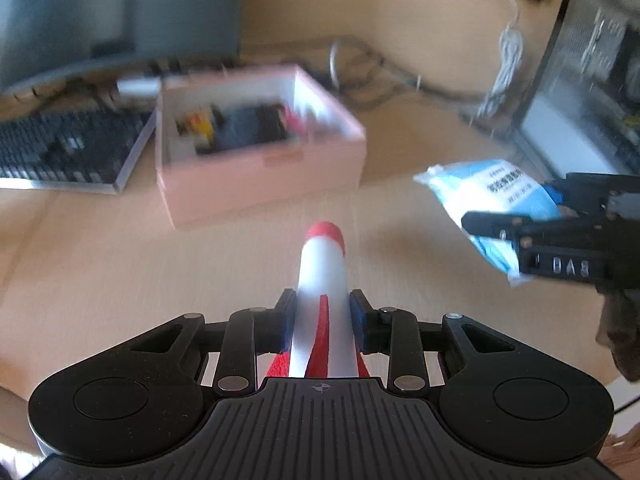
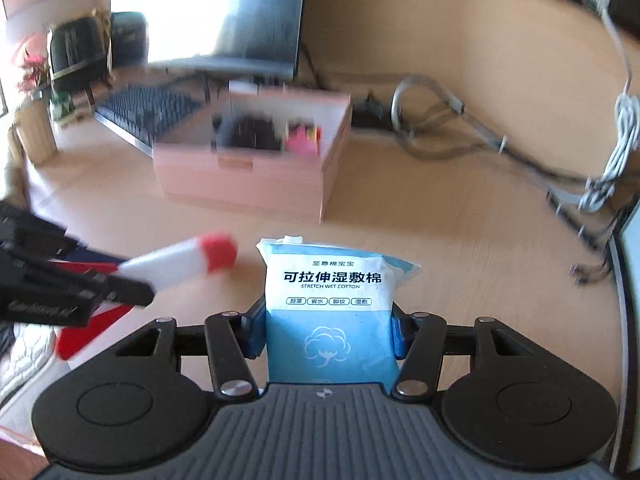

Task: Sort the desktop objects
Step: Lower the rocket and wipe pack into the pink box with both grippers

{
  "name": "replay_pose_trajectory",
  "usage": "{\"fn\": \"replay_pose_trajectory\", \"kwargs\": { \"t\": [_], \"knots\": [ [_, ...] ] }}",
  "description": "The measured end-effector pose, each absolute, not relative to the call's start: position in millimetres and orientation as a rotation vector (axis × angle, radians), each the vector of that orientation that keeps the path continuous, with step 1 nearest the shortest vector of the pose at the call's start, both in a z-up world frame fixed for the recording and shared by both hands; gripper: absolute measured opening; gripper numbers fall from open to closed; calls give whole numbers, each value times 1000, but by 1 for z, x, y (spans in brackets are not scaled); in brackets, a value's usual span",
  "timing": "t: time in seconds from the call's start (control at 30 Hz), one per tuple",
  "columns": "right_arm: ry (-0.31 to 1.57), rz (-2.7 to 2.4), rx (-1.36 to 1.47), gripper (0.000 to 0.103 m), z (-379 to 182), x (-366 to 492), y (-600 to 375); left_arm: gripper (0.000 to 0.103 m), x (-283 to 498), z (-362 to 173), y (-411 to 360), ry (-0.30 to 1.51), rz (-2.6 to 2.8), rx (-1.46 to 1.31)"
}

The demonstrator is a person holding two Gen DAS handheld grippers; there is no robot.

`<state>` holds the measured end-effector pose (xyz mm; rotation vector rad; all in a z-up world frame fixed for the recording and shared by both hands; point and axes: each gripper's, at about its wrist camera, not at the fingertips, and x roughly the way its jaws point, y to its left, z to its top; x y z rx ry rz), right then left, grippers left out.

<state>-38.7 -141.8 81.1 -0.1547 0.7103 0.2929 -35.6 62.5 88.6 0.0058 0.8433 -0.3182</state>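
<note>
My left gripper (image 1: pixel 323 320) is shut on a white toy rocket with a red nose (image 1: pixel 323 276), held above the wooden desk and pointing at the pink box (image 1: pixel 260 176). It also shows in the right wrist view (image 2: pixel 176 260). My right gripper (image 2: pixel 326 332) is shut on a blue and white pack of stretch wet cotton (image 2: pixel 330 308), held upright above the desk. The pack also shows at the right of the left wrist view (image 1: pixel 492 204). The open pink box (image 2: pixel 244 176) holds several small dark, yellow and pink items.
A black keyboard (image 1: pixel 68 152) lies left of the box under a dark monitor (image 1: pixel 116 12). Cables (image 2: pixel 440 120) trail along the back wall. A white cord (image 1: pixel 506 64) hangs at the right by a computer case (image 1: pixel 588 80).
</note>
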Motion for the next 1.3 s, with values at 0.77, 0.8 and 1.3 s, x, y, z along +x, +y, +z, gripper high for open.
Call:
{"fn": "replay_pose_trajectory", "kwargs": {
  "t": [0.77, 0.8, 1.3],
  "knots": [
    [373, 175, -52, 54, 204, 23, -132, 43, 140, 142, 104, 545, -231, -95],
    [394, 172, -41, 54, 198, 34, -131, 45, 147, 133, 105, 585, -243, -110],
    [597, 305, 25, 54, 120, 165, -89, 95, 79, 109, 134, 701, -247, -179]
  ]
}}
